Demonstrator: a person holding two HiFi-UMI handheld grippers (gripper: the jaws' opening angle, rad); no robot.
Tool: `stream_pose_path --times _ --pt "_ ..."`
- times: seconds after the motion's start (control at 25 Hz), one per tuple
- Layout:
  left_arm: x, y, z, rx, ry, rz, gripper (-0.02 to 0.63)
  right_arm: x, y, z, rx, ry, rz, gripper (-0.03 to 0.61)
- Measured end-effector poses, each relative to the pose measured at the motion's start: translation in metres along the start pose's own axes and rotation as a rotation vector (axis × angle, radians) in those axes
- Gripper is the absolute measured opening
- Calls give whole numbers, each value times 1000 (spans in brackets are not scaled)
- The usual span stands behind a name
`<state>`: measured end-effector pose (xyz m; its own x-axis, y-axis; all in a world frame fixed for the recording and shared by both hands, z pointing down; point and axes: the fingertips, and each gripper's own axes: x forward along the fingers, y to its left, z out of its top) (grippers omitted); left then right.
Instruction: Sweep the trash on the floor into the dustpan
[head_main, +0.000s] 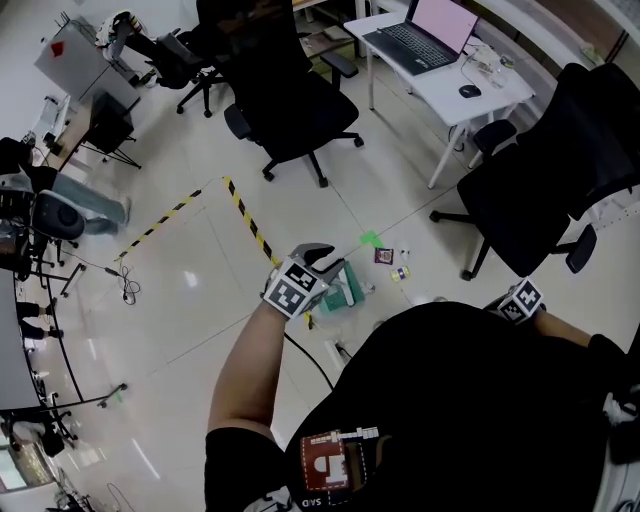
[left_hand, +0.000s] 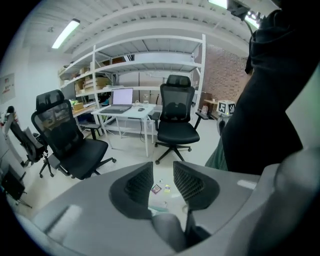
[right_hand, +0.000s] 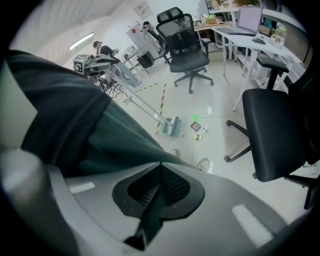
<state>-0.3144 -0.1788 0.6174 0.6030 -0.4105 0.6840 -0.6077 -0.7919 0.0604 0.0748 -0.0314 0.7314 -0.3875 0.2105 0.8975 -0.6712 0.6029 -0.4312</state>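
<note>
Left gripper (left_hand: 163, 175) has its jaws nearly closed round the broom (right_hand: 172, 126) handle, with the brush head on the floor just left of the trash (right_hand: 195, 126). Right gripper (right_hand: 161, 172) is pinched tight on what looks like the dustpan (right_hand: 125, 145), farther back.

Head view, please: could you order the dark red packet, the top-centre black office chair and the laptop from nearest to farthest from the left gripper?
1. Dark red packet: on the floor just right of the left gripper, which holds the broom.
2. Black office chair: beyond it, upper centre.
3. Laptop: on the white desk, top right, farthest.
</note>
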Motion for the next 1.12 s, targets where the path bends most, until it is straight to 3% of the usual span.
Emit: stream_pose_path --times 0.12,0.6,0.92,1.12 --pt "20 -13 -21 30 65 -22 135 1 2 -1 15 -16 17 0" --pt "29 -8 -41 -19 178 -25 140 1 -4 -10 41 -11 26 2" --pt "27 -5 -71 -25 373 -28 146 4 -10 -12 22 8 16 3" --pt "8 6 -102 -49 555 -18 172 4 -3 -10 39 -8 53 6"
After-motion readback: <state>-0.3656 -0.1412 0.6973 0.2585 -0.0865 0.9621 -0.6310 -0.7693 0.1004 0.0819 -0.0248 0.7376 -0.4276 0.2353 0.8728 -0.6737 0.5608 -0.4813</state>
